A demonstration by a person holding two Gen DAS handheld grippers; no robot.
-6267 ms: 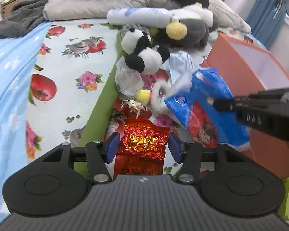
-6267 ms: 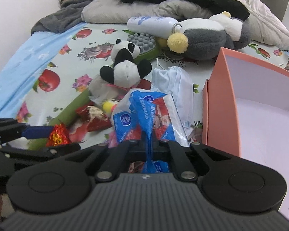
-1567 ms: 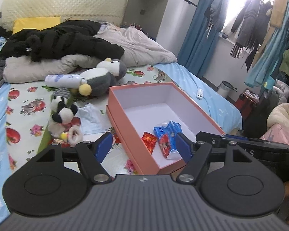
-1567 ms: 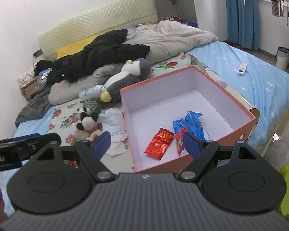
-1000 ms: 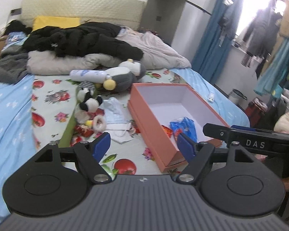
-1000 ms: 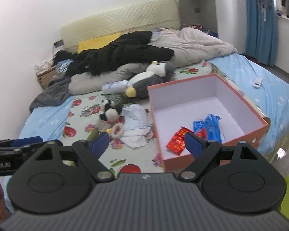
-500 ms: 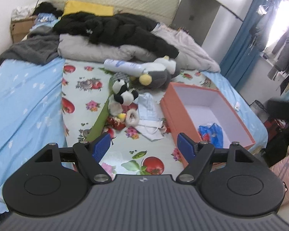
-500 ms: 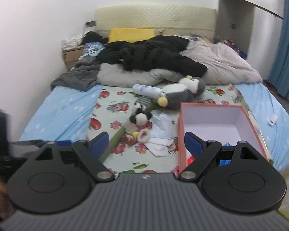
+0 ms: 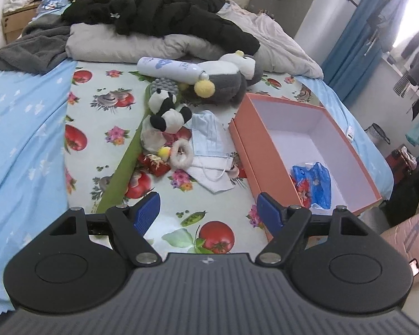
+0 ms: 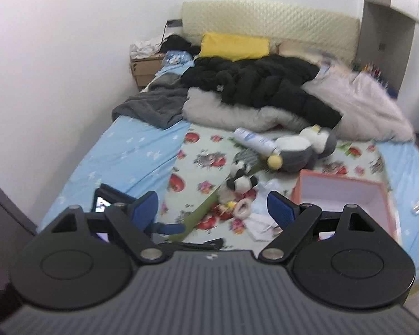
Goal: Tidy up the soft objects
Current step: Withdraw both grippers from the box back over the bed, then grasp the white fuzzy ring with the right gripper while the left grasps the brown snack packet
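- Currently both grippers are up over the bed, nothing touching either.
- left gripper: jaws spread wide, only bare flowered sheet between the blue pads, nothing held.
- right gripper: jaws also wide apart and empty; this view is blurred and looks down the bed from farther back.
- Orange box sits on the right side of the bed, lid off. A blue packet lies inside at the near end, with a red wrapper just beside it against the near-left wall.
- Loose pile on the sheet left of the box: panda toy on top of a crumpled white bag, blue face masks between panda and box, fluffy ring touching the masks, red wrapped item just in front.
- Penguin plush lies behind the pile with a white bottle resting against it.
- Black jacket on grey bedding at the head end.
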